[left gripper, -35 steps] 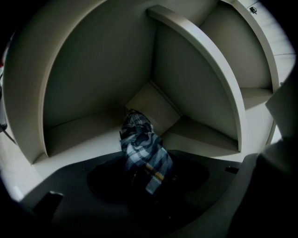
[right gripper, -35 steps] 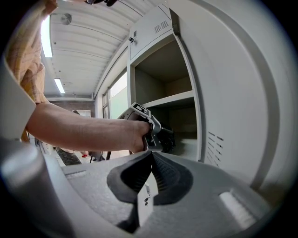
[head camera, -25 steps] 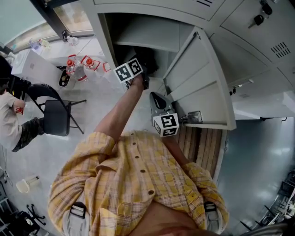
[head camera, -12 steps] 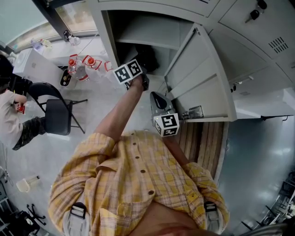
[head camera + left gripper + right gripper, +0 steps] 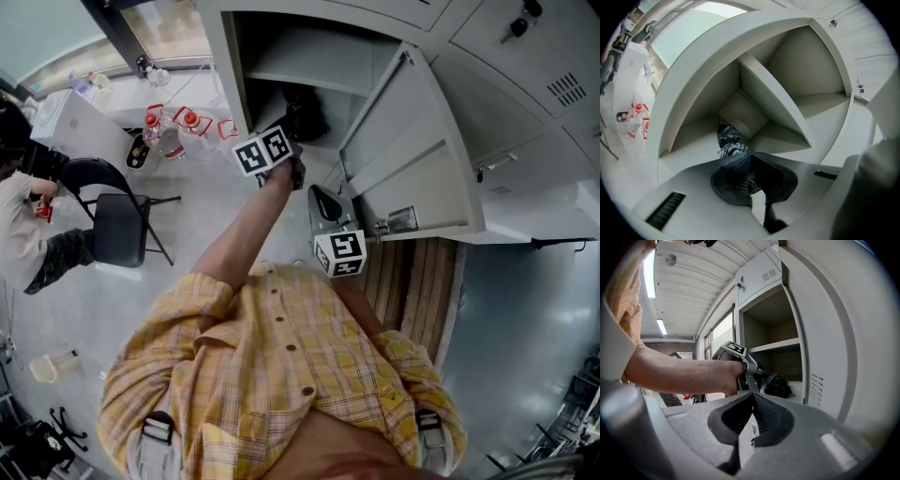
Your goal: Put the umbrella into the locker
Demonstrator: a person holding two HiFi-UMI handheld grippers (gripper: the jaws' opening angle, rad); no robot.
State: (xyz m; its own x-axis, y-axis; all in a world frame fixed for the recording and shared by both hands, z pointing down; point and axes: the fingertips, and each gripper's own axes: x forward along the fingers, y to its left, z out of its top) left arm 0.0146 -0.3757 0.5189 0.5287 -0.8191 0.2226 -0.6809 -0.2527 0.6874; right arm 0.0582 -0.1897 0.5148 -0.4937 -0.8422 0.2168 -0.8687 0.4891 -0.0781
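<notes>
Shirt (image 5: 281, 375): yellow plaid, nearest the camera, behind both grippers.
Right gripper (image 5: 751, 418): jaws pressed together with nothing between them; it hangs back from the locker (image 5: 693, 108), pointing at the opening.
Hand (image 5: 726, 376): ahead and left of the right jaws, gripping the left gripper.
Left gripper (image 5: 749, 180): jaws have just been closing and now meet, empty; they sit at the locker's mouth.
Door (image 5: 412, 159): swung open, to the right of both pairs of jaws.
Umbrella (image 5: 729, 140): a folded plaid bundle on the floor of the lower compartment, just beyond the left jaws and apart from them.
Shelf (image 5: 773, 98): above the umbrella, farther in than the jaws.
Chair (image 5: 117, 230): black, well left of the left jaws.
Bottles (image 5: 173, 127): red-capped, beyond the chair, left of the locker.
</notes>
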